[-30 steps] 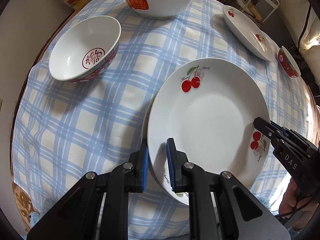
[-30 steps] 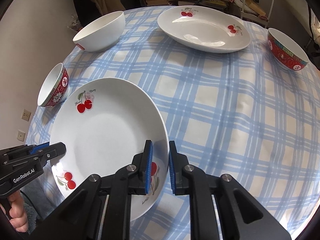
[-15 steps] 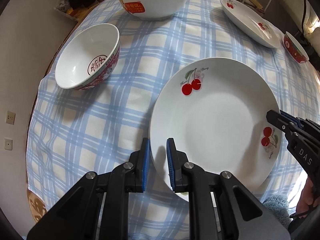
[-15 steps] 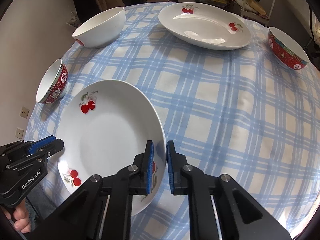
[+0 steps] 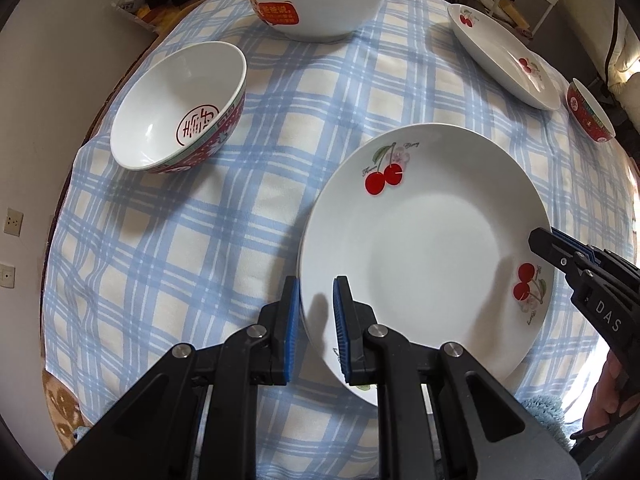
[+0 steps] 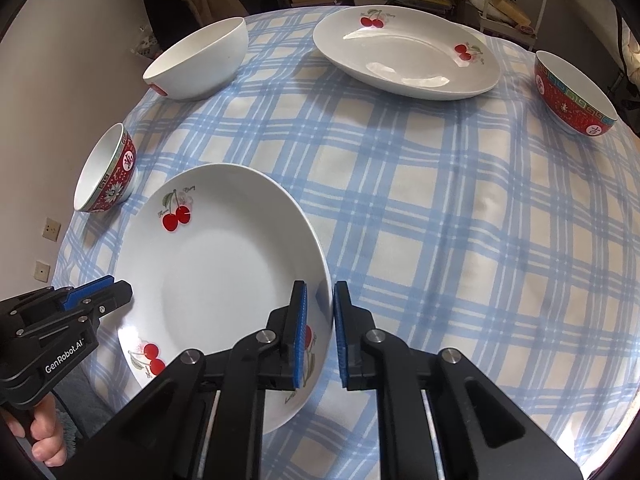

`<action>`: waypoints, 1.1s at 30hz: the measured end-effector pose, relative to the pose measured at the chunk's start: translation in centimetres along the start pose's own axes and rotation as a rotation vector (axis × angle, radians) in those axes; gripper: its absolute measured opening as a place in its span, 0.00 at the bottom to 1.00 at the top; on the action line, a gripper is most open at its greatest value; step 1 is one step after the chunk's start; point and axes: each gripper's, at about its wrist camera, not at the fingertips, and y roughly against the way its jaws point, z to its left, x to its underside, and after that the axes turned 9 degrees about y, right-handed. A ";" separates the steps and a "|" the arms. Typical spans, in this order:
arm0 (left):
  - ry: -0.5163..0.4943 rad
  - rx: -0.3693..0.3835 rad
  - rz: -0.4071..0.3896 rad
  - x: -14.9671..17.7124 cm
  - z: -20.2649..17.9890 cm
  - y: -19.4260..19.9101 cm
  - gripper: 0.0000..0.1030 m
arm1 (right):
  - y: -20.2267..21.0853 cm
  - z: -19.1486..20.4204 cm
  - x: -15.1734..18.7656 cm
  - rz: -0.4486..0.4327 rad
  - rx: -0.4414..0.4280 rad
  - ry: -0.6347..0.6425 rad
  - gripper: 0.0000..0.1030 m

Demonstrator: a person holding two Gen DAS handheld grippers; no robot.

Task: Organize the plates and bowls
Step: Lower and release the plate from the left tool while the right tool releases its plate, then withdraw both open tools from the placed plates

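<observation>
Left gripper (image 5: 314, 300) marked "GenRobot.AI" and right gripper (image 6: 320, 300) marked "DAS" both clamping the cherry plate (image 5: 424, 256) rim, plate and red bowl (image 5: 180, 108) sitting empty, white bowl (image 5: 316, 4) showing a red sticker

Evenly daylit and sharp, with light entering from the right of the near cherry plate (image 5: 424, 248) and soft shadows cast left of each bowl. Mild glare on the far plate (image 6: 404, 68). Strong fisheye bending and dark vignetting toward every corner
</observation>
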 end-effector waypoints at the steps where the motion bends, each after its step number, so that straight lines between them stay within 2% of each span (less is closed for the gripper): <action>1: 0.016 0.013 0.003 0.1 0.3 0.1 0.17 | 0.2 -0.1 -0.1 -0.005 -0.001 -0.005 0.14; 3: 0.045 0.039 0.006 0.3 0.8 0.4 0.17 | 0.6 -0.4 -0.2 -0.011 0.001 -0.018 0.14; 6: 0.062 0.023 -0.028 0.4 1.2 1.3 0.18 | 1.2 -1.1 -0.3 -0.028 0.000 -0.043 0.14; 10: 0.069 0.044 -0.054 0.3 1.5 2.8 0.25 | 2.4 -2.2 -0.5 -0.048 0.005 -0.076 0.16; 11: 0.073 0.053 -0.064 0.2 1.4 3.3 0.27 | 2.8 -2.5 -0.5 -0.056 0.008 -0.084 0.22; 12: 0.076 0.064 -0.076 0.2 1.5 3.9 0.36 | 3.3 -2.9 -0.6 -0.067 0.009 -0.094 0.29; 13: 0.074 0.073 -0.091 0.2 1.5 4.5 0.46 | 3.7 -3.2 -0.7 -0.076 0.011 -0.103 0.33; 15: 0.079 0.072 -0.136 0.0 1.5 5.7 0.56 | 4.8 -3.8 -0.9 -0.100 0.019 -0.121 0.45; 16: 0.084 0.064 -0.152 -0.1 1.4 6.2 0.61 | 5.3 -4.0 -1.0 -0.114 0.023 -0.127 0.48; 19: 0.076 0.072 -0.172 -1.1 0.8 7.2 0.72 | 6.6 -4.6 -1.6 -0.143 0.054 -0.143 0.62; 22: 0.026 0.043 -0.208 -1.8 -0.4 8.3 0.82 | 7.4 -5.1 -2.5 -0.151 0.069 -0.139 0.77; 24: -0.004 0.022 -0.245 -2.3 -1.4 8.9 0.88 | 8.1 -5.2 -3.1 -0.164 0.105 -0.118 0.97; 25: -0.006 0.015 -0.260 -2.5 -1.7 9.2 0.89 | 8.4 -5.3 -3.4 -0.177 0.129 -0.109 1.00; 28: 0.017 0.011 -0.282 -3.5 -2.5 9.5 0.89 | 9.1 -5.4 -4.5 -0.210 0.195 -0.063 1.00; 33: 0.020 0.024 -0.245 -6.2 -4.3 9.0 0.89 | 9.7 -6.7 -6.5 -0.232 0.211 -0.032 1.00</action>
